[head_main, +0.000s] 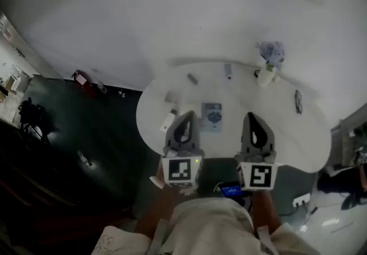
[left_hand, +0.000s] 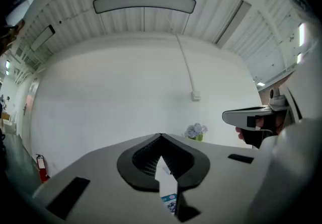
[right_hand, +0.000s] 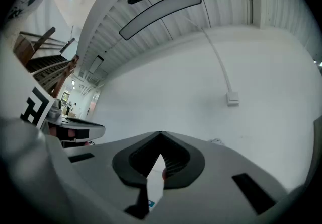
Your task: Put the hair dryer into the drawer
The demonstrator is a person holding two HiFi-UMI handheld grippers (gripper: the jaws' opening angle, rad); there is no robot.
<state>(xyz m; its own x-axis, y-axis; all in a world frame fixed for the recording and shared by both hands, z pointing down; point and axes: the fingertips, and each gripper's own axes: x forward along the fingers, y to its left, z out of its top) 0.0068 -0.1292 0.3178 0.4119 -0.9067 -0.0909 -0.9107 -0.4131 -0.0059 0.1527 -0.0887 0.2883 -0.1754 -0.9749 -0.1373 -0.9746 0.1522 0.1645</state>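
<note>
I cannot make out a hair dryer or a drawer in any view. My left gripper [head_main: 188, 114] and right gripper [head_main: 251, 114] hang side by side over the near edge of a round white table [head_main: 275, 133], both pointing away from me. Each has its jaws shut tip to tip with nothing between them, as the left gripper view [left_hand: 161, 135] and the right gripper view [right_hand: 161, 133] show. A blue-patterned card or box [head_main: 211, 117] lies flat on the table between the two grippers, and it also shows below the left jaws [left_hand: 170, 203].
On the table are a small vase of pale flowers [head_main: 269, 60], a pair of glasses [head_main: 298, 101], a white stick-like item [head_main: 168, 120] and a few small grey pieces [head_main: 192, 79]. A white wall stands behind. A red extinguisher [head_main: 80, 78] sits on the dark floor at left.
</note>
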